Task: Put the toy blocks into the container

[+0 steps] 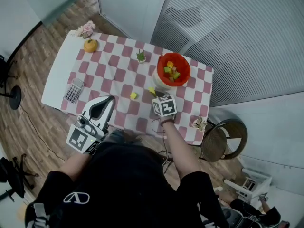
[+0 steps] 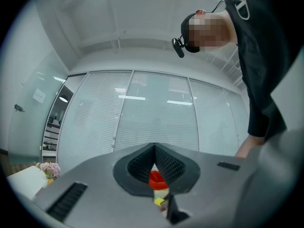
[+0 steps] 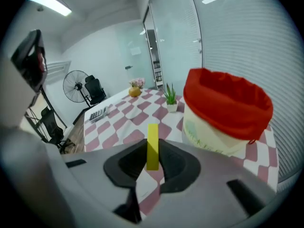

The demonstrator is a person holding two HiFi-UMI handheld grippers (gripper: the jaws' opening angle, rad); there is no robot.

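Note:
A red-lined container (image 1: 180, 62) stands at the table's far right and holds several coloured blocks (image 1: 171, 71). My right gripper (image 1: 153, 94) is just in front of it, shut on a thin yellow block (image 3: 152, 137) that stands upright between the pads; the container (image 3: 223, 110) is close on the right in the right gripper view. A second yellow block (image 1: 134, 95) lies on the checkered cloth to the left. My left gripper (image 1: 110, 99) hovers near the table's front edge, tilted upward, shut (image 2: 154, 148) with nothing in it.
A small potted plant (image 1: 141, 56), an orange fruit (image 1: 90, 45), pink flowers (image 1: 86, 29) and a calculator (image 1: 73, 90) sit on the checkered table (image 1: 109, 75). A dried flower bunch (image 1: 199, 123) lies at the right front corner, beside a round stool (image 1: 223, 139).

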